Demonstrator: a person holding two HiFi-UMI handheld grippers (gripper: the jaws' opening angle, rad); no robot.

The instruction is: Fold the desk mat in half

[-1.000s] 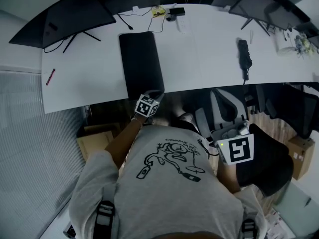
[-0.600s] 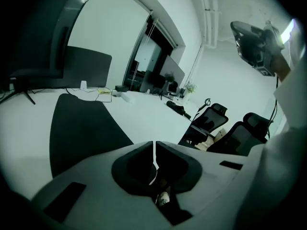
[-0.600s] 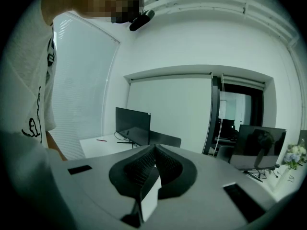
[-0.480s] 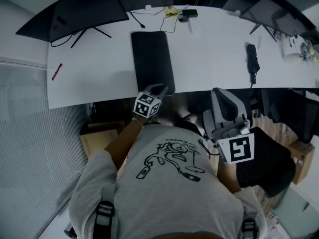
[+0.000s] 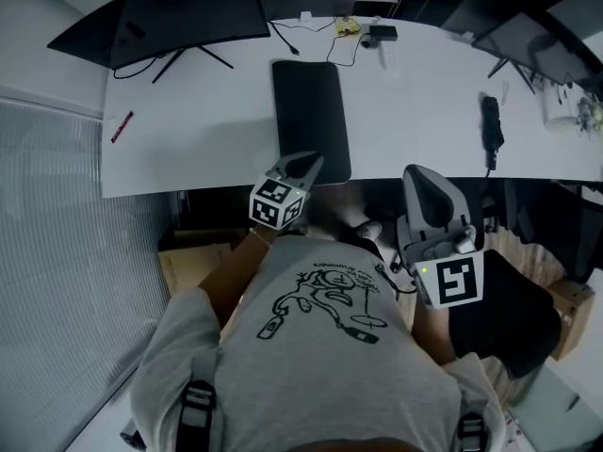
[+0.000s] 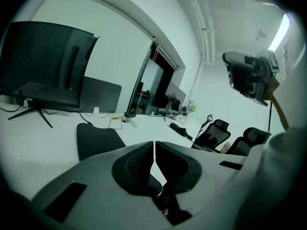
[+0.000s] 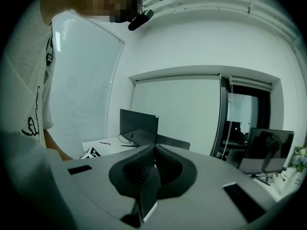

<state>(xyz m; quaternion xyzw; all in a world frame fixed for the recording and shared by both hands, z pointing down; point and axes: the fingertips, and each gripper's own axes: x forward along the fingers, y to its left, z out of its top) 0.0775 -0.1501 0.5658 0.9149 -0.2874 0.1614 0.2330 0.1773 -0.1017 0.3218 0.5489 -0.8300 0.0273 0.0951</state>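
Where the desk mat (image 5: 311,121) lay: flat and unfolded on the white desk (image 5: 188,149), its long side running from the far edge toward the person and its near end at the desk's front edge.
Mat surface: black, no crease or raised corner seen in either the head view or the left gripper view.
Left gripper (image 5: 303,168): over the mat's near left corner in the head view. The fingers were closed together with nothing between them. Contact with the mat could not be told.
Right gripper (image 7: 154,150): held off the desk above the office chair (image 5: 429,205), well apart from the mat. The fingers were closed and empty.
Monitor (image 5: 188,17): stood at the desk's far left, beyond the mat.
Cables (image 5: 325,40): lay at the far edge, just beyond the mat's far end.
Red pen (image 5: 122,126): lay on the desk, well to the left of the mat.
Black oblong item (image 5: 491,125): lay on the desk, well to the right of the mat.
Cardboard box (image 5: 193,262): sat on the floor under the desk's left part.
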